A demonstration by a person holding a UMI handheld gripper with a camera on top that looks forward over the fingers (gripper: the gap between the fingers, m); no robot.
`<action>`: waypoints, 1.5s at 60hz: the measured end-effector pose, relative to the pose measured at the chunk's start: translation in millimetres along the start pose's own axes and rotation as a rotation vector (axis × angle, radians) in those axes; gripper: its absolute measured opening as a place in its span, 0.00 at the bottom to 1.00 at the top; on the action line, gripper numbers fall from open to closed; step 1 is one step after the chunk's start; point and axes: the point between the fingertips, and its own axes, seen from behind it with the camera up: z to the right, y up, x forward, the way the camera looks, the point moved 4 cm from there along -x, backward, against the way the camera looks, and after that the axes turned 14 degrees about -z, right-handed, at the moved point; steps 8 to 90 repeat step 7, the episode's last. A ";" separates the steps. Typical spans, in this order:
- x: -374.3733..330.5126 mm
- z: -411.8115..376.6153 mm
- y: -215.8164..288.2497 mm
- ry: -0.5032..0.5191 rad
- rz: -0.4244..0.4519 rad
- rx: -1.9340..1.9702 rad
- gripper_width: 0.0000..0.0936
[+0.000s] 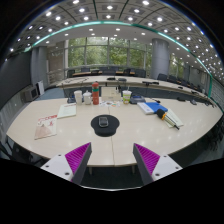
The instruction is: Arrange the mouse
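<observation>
Mouse on its round black mat, that is what sits at the middle of the pale table, well ahead of the gripper. The gripper's two fingers stand apart with nothing between them, the magenta pads facing each other across a wide gap, and both hang above the near edge of the table, touching nothing. The mouse is small and dark with a lighter patch on top (too small to say which way it points), and it lies just inside the mat's rim, a little toward the far side.

Beyond the mat, along the far edge of the table, there is a cluster of containers: a white cup, a red bottle beside it, and a greenish cup further along. To the left of the mat lies a reddish paper or booklet, flat on the table, with a white sheet beyond it. To the right, well apart from the mouse, are a blue book or folder and some white papers next to it.

Behind the table stand further desks and dark chairs, then large windows with green outside. Rows of small round ceiling lights run overhead, along with a thin teal light strip.
</observation>
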 end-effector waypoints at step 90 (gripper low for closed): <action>-14.0 6.0 0.1 -0.008 0.023 0.002 0.91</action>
